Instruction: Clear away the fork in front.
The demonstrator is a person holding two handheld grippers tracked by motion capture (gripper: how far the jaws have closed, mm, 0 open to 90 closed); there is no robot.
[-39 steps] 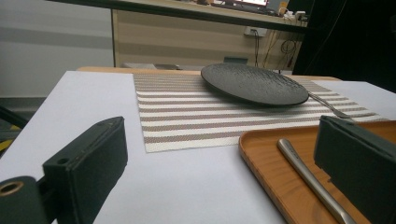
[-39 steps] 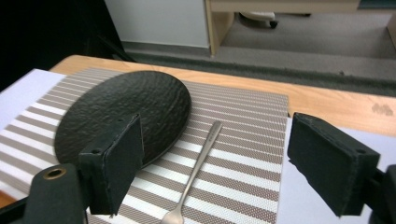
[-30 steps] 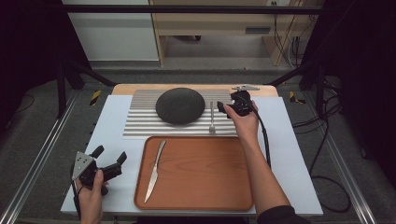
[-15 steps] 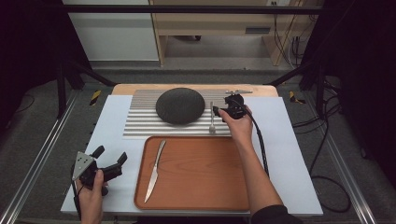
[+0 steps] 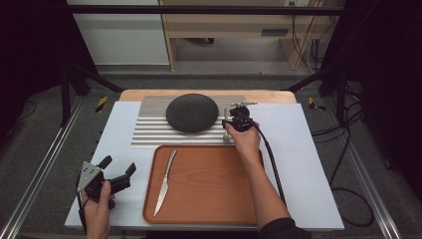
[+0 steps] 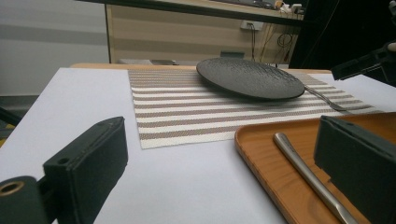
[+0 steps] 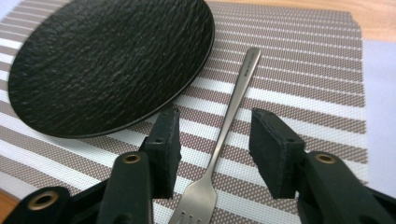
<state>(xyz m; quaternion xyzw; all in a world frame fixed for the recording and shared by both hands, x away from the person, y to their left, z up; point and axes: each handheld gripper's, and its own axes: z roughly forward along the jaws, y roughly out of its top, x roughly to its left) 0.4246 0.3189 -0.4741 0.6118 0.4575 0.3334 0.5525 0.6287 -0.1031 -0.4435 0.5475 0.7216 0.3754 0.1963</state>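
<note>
In the high view, the right gripper (image 5: 230, 121) sits low over the striped mat (image 5: 149, 130) just right of the black plate (image 5: 191, 112), above the fork (image 5: 225, 130); the left gripper (image 5: 118, 171) rests at the bench's (image 5: 303, 164) near-left corner, fingers spread, beside the tray (image 5: 209, 194) holding a knife (image 5: 164, 181). In the left gripper view, its fingers (image 6: 95, 161) stand wide apart, nothing between them. In the right gripper view, the fingers (image 7: 164, 144) have just been closing and straddle the fork's handle without touching it.

We see a bench (image 5: 298, 164) with a pale, blue-white top and a wooden edge along its far side. Directly on it lie a striped placemat (image 5: 154, 132) towards the far side and, just touching the mat's near edge, a brown wooden tray (image 5: 214, 189) closer to us.
</note>
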